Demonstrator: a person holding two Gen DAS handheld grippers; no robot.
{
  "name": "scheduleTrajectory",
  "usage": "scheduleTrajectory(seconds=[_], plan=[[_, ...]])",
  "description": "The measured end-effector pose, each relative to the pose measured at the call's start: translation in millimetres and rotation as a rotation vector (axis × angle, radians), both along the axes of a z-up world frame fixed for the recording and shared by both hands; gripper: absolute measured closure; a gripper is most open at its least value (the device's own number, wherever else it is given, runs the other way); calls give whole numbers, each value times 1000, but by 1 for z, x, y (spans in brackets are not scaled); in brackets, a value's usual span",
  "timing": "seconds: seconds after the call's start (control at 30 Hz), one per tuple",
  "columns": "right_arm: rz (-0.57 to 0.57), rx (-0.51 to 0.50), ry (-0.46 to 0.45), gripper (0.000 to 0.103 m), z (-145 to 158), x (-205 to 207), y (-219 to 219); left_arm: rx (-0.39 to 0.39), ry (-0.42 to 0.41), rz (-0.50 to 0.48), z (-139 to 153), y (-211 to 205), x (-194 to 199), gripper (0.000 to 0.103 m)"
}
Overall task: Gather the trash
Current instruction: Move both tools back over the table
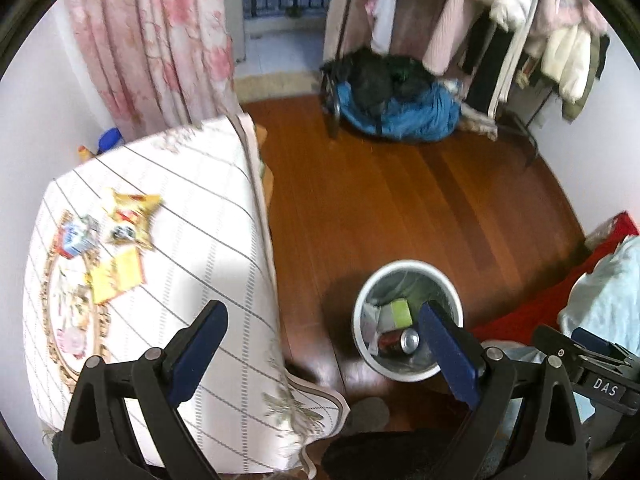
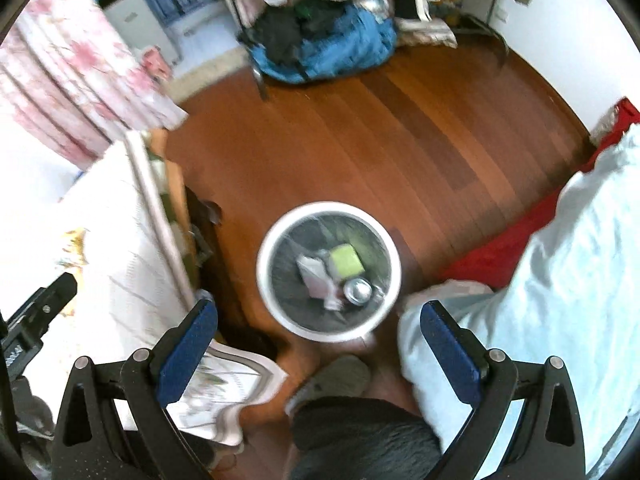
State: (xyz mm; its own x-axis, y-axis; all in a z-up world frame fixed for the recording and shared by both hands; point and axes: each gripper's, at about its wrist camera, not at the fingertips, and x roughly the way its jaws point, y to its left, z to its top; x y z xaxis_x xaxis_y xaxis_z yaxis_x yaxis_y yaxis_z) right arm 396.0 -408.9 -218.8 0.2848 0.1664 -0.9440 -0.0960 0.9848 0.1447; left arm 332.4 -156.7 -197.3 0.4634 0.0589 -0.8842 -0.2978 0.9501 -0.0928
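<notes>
A white round trash bin [image 1: 362, 312] [image 2: 267, 248] stands on the wooden floor, holding a soda can [image 1: 402, 341] [image 2: 358, 291], a green-topped carton [image 1: 396, 314] [image 2: 346, 261] and paper scraps. On the table's striped cloth [image 1: 192, 240] lie a yellow snack wrapper [image 1: 132, 216], a blue-red packet [image 1: 76, 238] and a flat yellow packet [image 1: 116, 276]. My left gripper [image 1: 324, 320] hangs open and empty between the table edge and the bin. My right gripper [image 2: 318, 316] is open and empty just above the bin's near rim. In the left wrist view, the right gripper's body [image 1: 592, 364] shows at the right edge.
A clothes rack [image 1: 500, 32] with hanging garments and a blue-black pile [image 1: 396, 100] stand at the far side. A pink curtain [image 1: 152, 40] hangs left. Red bedding [image 2: 516, 240] and a pale blue cover [image 2: 560, 280] lie right. A person's slippered foot [image 2: 340, 376] is near the bin.
</notes>
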Motion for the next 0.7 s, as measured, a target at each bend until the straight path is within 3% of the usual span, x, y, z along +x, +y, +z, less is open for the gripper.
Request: scheduleTrajectory(seconds=[0.13, 0.3, 0.53, 0.7], plan=[[59, 50, -58, 1, 35, -8, 43, 13, -60, 48, 28, 41, -20, 5], [195, 104, -59, 0, 45, -15, 138, 59, -76, 169, 35, 117, -53, 5], [346, 146, 18, 0, 10, -16, 288, 103, 39, 405, -9, 252, -100, 5], [395, 127, 95, 1, -37, -3, 387, 97, 118, 492, -43, 323, -103, 5]])
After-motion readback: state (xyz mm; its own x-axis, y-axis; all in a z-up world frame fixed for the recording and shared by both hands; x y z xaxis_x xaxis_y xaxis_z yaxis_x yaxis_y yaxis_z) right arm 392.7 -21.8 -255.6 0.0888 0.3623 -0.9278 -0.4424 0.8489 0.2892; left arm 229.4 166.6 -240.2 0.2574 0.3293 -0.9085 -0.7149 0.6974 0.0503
